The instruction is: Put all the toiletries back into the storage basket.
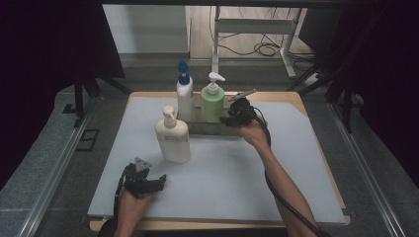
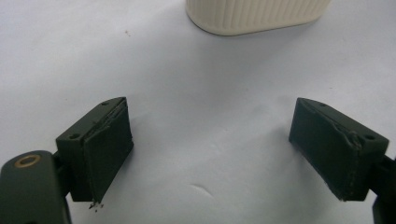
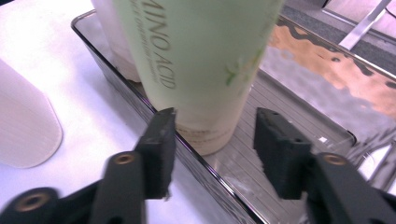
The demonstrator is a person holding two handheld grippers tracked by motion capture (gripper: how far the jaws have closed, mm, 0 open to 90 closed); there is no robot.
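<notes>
The green bottle (image 3: 201, 60) reads "AMINO ACID", first letter partly cut off.

Left claw (image 1: 148, 178) rests wide open; right claw (image 1: 232, 116) reaches forward, half-closed.

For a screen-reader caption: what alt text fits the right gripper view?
Two black jaws of the right gripper stand apart just short of a pale green bottle standing in a clear tray; a cream bottle stands outside it.

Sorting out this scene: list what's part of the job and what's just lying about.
In the job: right gripper, green bottle, tray.
Lying about: cream bottle, white bottle, left gripper, which rests open on the mat.
</notes>
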